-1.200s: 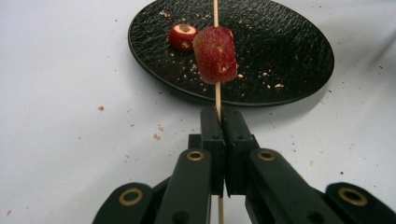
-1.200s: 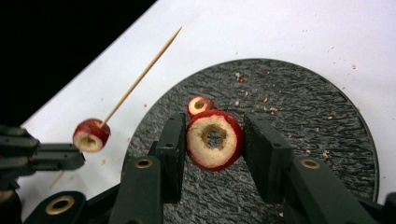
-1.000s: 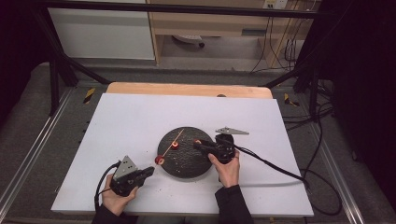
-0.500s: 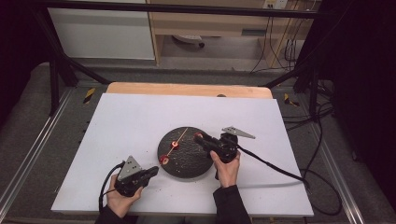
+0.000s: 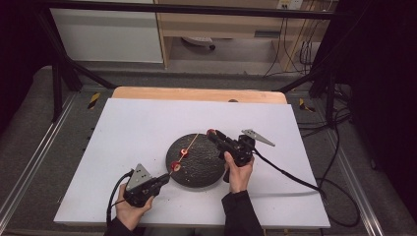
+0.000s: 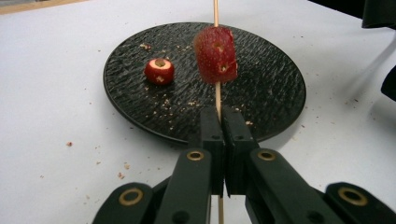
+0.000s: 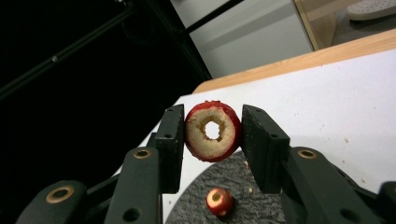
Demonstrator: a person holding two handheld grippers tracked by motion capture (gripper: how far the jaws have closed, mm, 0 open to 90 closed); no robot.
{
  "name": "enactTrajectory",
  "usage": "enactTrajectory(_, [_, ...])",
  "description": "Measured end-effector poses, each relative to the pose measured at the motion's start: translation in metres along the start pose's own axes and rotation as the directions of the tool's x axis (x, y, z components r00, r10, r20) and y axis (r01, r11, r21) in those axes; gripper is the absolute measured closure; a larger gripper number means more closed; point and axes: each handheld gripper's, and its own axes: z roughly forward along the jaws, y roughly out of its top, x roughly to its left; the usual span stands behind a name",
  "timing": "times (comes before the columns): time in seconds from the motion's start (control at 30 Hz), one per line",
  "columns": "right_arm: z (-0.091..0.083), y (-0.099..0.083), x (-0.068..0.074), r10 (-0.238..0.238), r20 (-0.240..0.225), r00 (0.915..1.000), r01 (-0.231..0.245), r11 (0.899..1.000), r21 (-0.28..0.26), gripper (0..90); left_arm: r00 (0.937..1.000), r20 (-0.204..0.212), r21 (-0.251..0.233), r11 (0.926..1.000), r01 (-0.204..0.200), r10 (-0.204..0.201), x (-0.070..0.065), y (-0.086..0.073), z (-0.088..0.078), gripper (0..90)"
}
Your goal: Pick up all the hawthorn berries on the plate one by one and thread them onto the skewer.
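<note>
High view: the skewer [image 5: 189,146] is held by the left tongs [image 5: 164,179] and slants over the plate [image 5: 204,169] toward the right tongs [image 5: 212,133].
Left gripper view: the skewer [image 6: 217,100] is pinched, one fruit [image 6: 215,55] threaded.
Right gripper view: a cored fruit [image 7: 212,130] is clamped, its hole facing back.

Bright, even light on the white table [image 5: 147,128], dark surroundings, perhaps slight blur.
</note>
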Motion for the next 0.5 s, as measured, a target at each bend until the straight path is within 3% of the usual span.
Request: enactTrajectory(0.5, [0.0,0.009,0.001,0.052,-0.011,0.9986,-0.053,0.992,-0.113,61.4,0.9996,0.02,-0.018,0.9997,-0.018,0.018,-0.015,0.003,0.007,88.1])
